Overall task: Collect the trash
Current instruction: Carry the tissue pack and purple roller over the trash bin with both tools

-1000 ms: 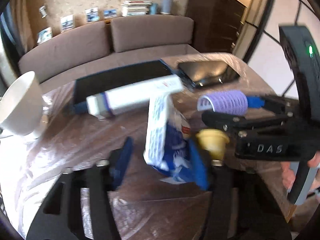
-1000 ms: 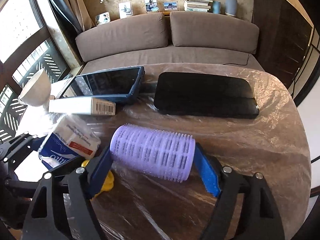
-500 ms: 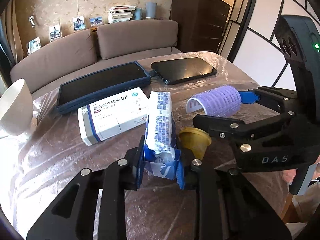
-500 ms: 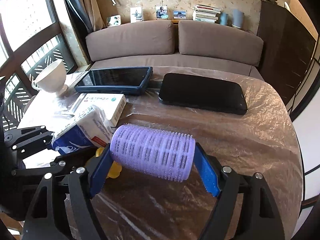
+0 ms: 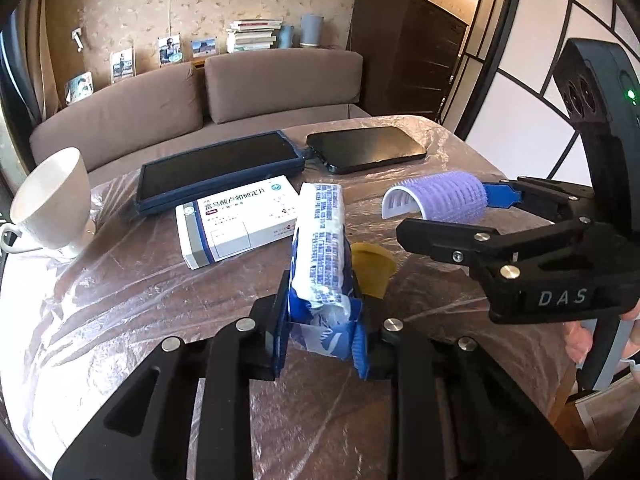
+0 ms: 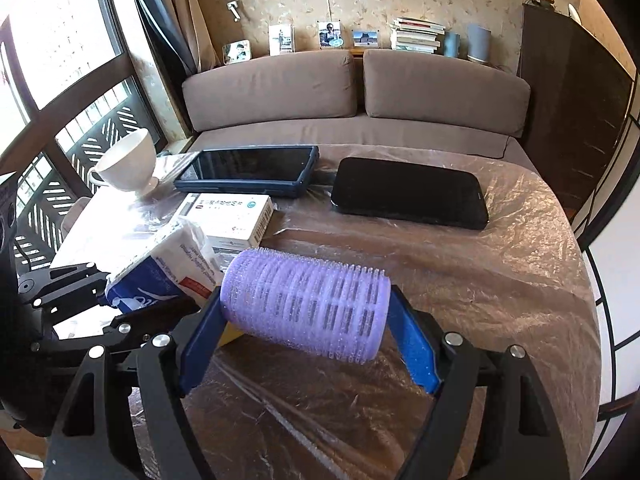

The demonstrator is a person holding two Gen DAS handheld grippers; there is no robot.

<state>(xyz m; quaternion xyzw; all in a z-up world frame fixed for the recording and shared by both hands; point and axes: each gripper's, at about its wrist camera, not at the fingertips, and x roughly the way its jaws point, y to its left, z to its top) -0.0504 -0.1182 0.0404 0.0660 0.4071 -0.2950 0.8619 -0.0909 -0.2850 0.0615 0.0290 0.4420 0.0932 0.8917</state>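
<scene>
The left tongs (image 5: 322,330) are clamped on the lower end of a blue-and-white plastic tissue pack (image 5: 320,256), held above the round table (image 5: 120,304) covered in clear plastic film. The right tongs (image 6: 306,332) grip a lilac bristled cylindrical hair roller (image 6: 306,304) by its two ends, also clear of the table. Just beside the tissue pack sits a small yellow cup-shaped object (image 5: 372,266). Farther back on the table lie a white medicine box (image 5: 240,220), a blue-cased tablet (image 5: 218,174), a black tablet (image 5: 366,154) and a white ceramic cup (image 5: 50,204).
</scene>
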